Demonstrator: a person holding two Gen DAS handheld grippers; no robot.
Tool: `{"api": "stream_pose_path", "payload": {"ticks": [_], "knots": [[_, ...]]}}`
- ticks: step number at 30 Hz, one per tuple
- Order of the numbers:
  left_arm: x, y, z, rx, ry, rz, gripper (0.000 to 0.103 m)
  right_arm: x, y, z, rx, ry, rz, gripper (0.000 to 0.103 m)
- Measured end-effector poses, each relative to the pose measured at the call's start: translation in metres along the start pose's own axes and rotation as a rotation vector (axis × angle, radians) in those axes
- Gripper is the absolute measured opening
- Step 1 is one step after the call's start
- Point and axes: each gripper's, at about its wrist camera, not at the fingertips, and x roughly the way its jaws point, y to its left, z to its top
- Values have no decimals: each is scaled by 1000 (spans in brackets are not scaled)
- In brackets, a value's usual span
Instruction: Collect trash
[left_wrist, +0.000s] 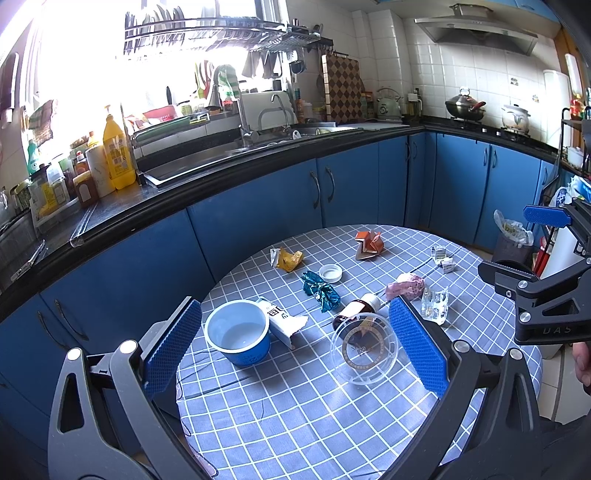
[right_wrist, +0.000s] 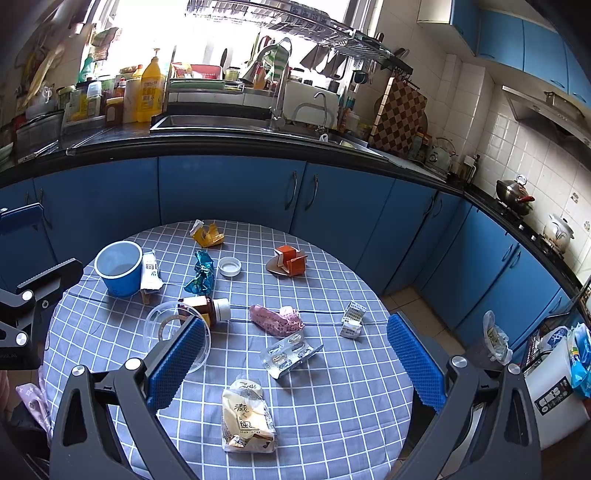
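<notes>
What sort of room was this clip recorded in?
A home kitchen, most likely: a sink in a dark counter over blue cabinets, a wok on the stove, and a litter-strewn checked table.

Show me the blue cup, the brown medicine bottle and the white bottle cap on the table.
blue cup (left_wrist: 246, 352): left wrist view, on its outer wall.
brown medicine bottle (right_wrist: 199, 305): right wrist view, on its amber body.
white bottle cap (right_wrist: 229, 266): right wrist view, on its middle.

A home kitchen: sink (left_wrist: 236, 147), stove pots (lidded) (left_wrist: 464, 105), blue cabinets (left_wrist: 347, 188).
</notes>
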Motion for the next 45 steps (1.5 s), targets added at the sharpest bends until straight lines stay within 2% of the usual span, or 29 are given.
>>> {"api": "stream_pose_path", "payload": {"ticks": [31, 45], "knots": [[0, 0, 0, -5, 5, -3, 100, 0, 1, -2, -11, 2, -8, 97], [7, -10, -11, -24, 24, -14, 100, 9, 6, -8, -32, 19, -19, 97]]}}
